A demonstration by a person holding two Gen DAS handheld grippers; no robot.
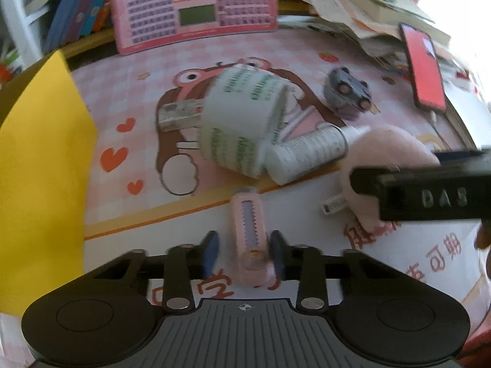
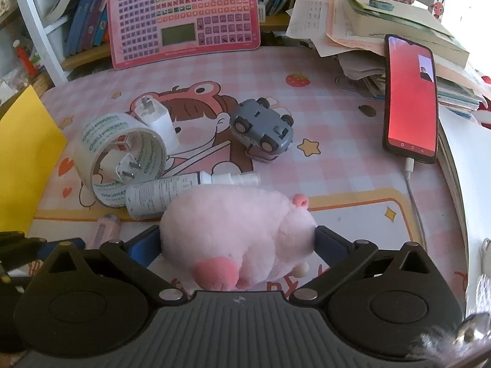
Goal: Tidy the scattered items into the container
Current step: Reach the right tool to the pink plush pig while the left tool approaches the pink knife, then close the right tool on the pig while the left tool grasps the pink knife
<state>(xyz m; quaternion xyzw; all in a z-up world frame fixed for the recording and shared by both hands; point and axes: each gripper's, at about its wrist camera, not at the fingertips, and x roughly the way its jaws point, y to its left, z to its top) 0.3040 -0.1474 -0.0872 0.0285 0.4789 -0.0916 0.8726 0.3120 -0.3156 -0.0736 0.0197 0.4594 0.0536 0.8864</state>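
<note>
My left gripper [image 1: 244, 251] is shut on a pink utility knife [image 1: 250, 236] that lies on the desk mat, its pads at the knife's near end. My right gripper [image 2: 236, 239] stands open and wide around a pink plush pig [image 2: 233, 233]; the fingers flank its sides without squeezing it. A tape roll [image 1: 242, 119], a white bottle [image 1: 307, 153] and an overturned grey toy car [image 2: 260, 128] lie farther out on the mat. A white charger plug [image 2: 156, 119] sits behind the tape. The yellow container wall [image 1: 40, 153] rises at the left.
A phone [image 2: 411, 98] on a cable leans against a stack of papers and books [image 2: 383, 15] at the right. A pink toy keyboard [image 2: 184, 15] stands at the back before a bookshelf. A small flat box [image 1: 179, 115] lies beside the tape.
</note>
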